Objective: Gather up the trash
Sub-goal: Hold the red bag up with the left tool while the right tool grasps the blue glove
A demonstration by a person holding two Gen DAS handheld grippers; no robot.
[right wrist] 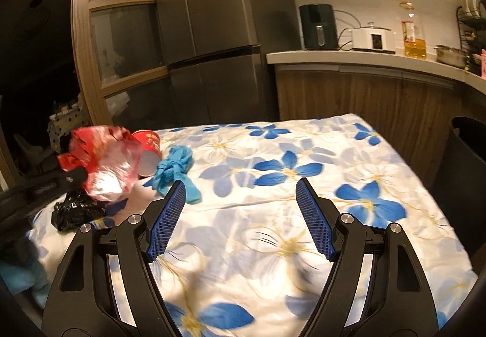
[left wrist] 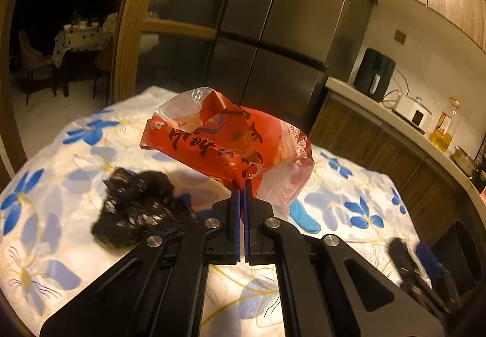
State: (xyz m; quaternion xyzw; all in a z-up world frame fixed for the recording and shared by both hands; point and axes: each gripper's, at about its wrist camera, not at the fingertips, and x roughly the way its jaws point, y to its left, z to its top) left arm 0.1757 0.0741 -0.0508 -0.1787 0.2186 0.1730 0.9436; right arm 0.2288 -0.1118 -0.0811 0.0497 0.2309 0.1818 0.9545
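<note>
The red plastic bag (left wrist: pixel 227 139), crumpled, part clear and printed with black characters, hangs above the flowered tablecloth (left wrist: pixel 349 185), pinched in the left gripper (left wrist: pixel 242 185), whose jaws are clamped together on its lower edge. A black crumpled bag (left wrist: pixel 136 209) lies just left of it, a blue glove (right wrist: pixel 174 168) and a red paper cup (right wrist: pixel 148 151) nearby. The right gripper (right wrist: pixel 241 185) hovers over bare cloth, jaws wide apart and empty.
</note>
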